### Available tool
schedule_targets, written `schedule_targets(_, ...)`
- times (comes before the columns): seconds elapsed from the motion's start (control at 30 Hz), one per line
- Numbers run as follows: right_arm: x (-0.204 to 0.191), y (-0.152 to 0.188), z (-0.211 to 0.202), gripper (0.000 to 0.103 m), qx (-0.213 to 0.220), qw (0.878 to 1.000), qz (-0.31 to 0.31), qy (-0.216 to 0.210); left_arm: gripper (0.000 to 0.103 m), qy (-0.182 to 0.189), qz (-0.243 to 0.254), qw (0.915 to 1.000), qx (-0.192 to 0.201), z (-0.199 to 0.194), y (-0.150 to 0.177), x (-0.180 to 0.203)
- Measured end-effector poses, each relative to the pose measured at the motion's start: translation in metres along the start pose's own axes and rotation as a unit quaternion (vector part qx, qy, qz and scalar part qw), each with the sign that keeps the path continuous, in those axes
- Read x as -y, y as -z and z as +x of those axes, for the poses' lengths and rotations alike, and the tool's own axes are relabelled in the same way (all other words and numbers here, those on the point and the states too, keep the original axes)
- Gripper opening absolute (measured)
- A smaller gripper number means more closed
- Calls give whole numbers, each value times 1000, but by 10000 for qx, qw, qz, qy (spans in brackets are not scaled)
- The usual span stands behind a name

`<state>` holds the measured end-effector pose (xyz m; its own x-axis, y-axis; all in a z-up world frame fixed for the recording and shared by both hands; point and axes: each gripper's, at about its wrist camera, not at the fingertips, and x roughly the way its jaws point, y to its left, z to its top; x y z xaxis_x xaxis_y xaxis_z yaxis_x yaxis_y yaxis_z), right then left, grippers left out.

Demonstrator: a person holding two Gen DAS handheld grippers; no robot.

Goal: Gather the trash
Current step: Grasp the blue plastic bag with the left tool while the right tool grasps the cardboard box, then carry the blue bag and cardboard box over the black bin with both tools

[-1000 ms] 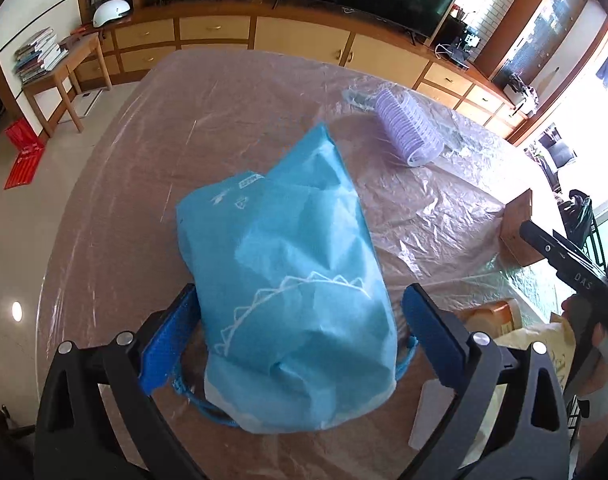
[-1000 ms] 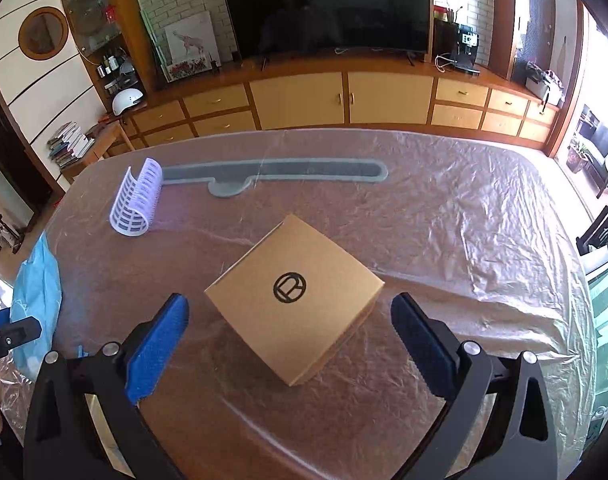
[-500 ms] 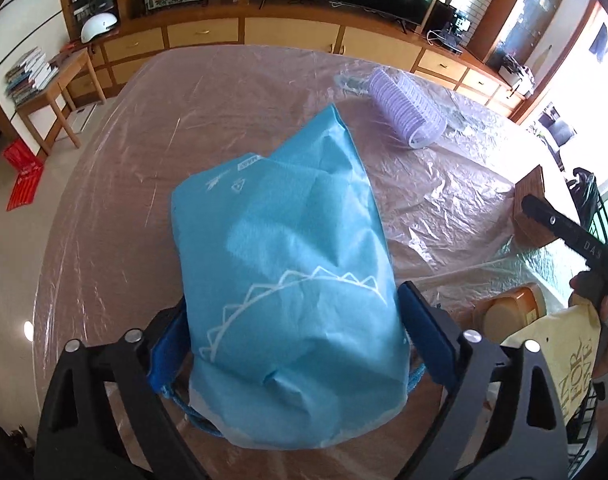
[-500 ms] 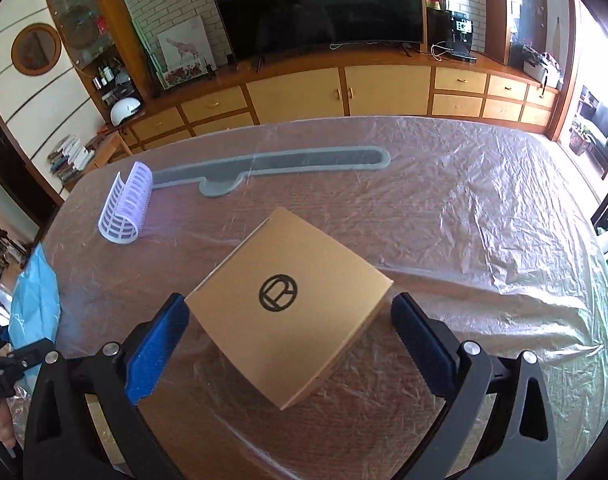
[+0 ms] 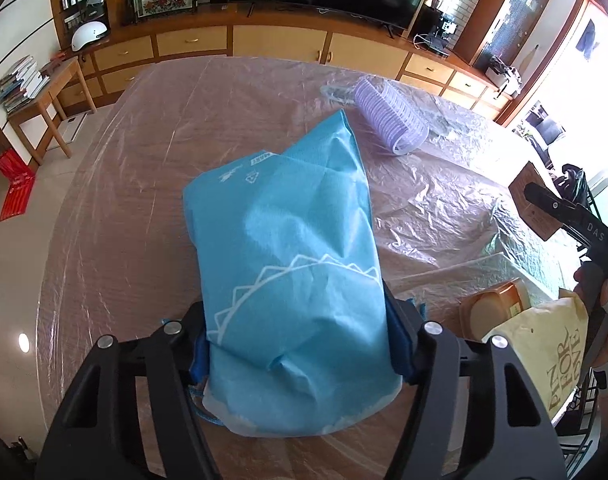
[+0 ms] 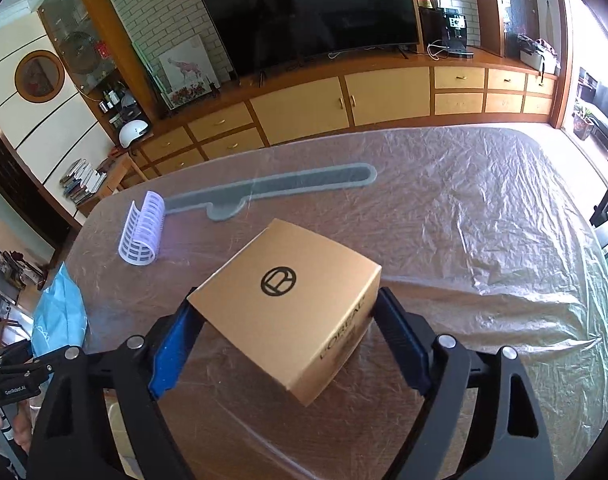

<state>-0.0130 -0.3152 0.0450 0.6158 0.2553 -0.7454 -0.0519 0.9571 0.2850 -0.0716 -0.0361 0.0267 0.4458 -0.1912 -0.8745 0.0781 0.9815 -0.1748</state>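
Observation:
A crumpled blue bag [image 5: 295,280] with white print lies on the plastic-covered table [image 5: 143,184]. My left gripper [image 5: 299,348] is shut on its near end, pads pressing both sides. A tan cardboard box [image 6: 291,304] with a round black logo sits between the pads of my right gripper [image 6: 287,344], which is shut on its two sides. The box also shows at the right edge of the left wrist view [image 5: 532,196]. The blue bag shows at the left edge of the right wrist view [image 6: 59,316].
A lilac ribbed plastic piece [image 5: 392,120] lies beyond the bag, also in the right wrist view [image 6: 143,232]. A long grey flat shape [image 6: 271,188] lies under the plastic sheet. A brown lidded cup [image 5: 492,312] and a cream paper bag [image 5: 556,356] sit at the near right.
Both grippers have moved forward and closed: the left one onto the blue bag, the right one onto the cardboard box. Both stood open around them a second ago.

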Motion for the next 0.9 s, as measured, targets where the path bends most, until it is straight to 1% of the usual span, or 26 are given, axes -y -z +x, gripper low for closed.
schedule_targets(0.2, 1, -1, -19, 83, 110, 9997, 62, -192, 62, 134, 51, 9998, 169, -14, -1, 6)
schedule_targets(0.4, 0, 4, -42, 82, 193, 9986, 195, -448, 62, 227, 123, 9990, 362, -32, 5, 10)
schedule_targets(0.63, -1, 20, -70, 82, 206, 9975, 176, -651, 62, 248, 187, 9989, 362, -39, 18, 15)
schedule_targets(0.77, 0, 32, -84, 82, 191, 9975, 147, -670, 62, 270, 176, 9989, 332, -40, 25, 15)
schedule_targets(0.9, 5, 43, -98, 82, 199, 9973, 167, -691, 62, 290, 158, 9987, 388, -47, 29, 16)
